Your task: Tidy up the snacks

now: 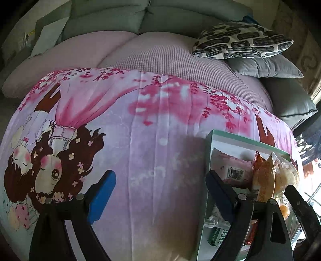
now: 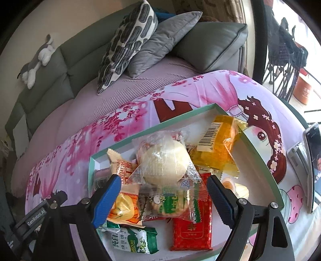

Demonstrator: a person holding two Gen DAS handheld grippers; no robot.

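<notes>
A shallow white tray with a green rim lies on the pink cartoon cloth and holds a heap of wrapped snacks. On top is a pale round bun in clear wrap. Around it lie a yellow packet with a barcode, a red packet, a green and white biscuit packet and an orange packet. My right gripper is open, its blue pads just above the heap, holding nothing. My left gripper is open and empty over bare cloth, left of the tray.
The cloth covers a table in front of a grey sofa with a mauve seat cover. Patterned and grey cushions lean at the sofa's right end. A phone on a stand is right of the tray. A plush toy lies on the sofa back.
</notes>
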